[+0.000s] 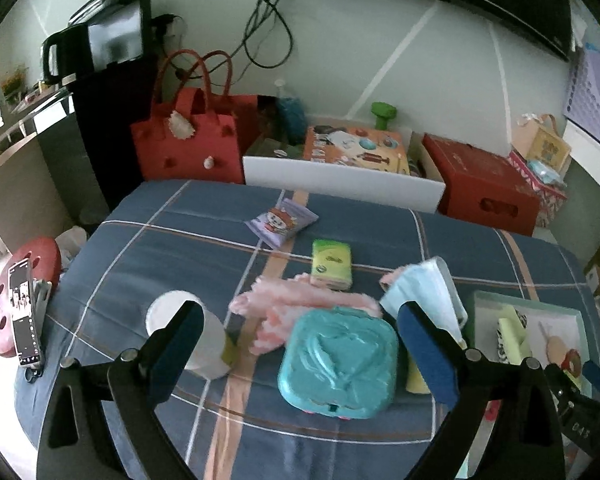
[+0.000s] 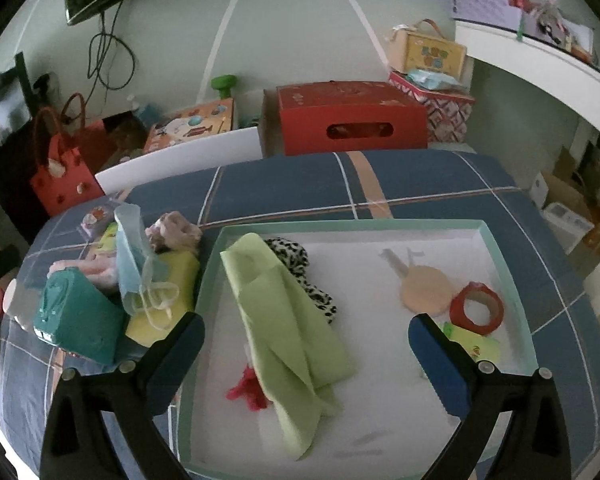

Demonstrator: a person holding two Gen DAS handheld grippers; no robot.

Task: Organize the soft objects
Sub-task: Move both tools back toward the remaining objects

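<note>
While both grippers hang wide open and empty, the pink fluffy cloth (image 1: 300, 312) is seen dead ahead of the left gripper (image 1: 300, 344), half tucked behind the teal case (image 1: 338, 364), long axis running crosswise. The tray (image 2: 512, 280) sits under the right gripper (image 2: 306, 356), so the left one is probably closer to the cloth.

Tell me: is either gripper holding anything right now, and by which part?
Nothing is held. The left gripper stands open above the teal case, touching nothing. The right gripper stands open over the green cloth in the tray.
</note>
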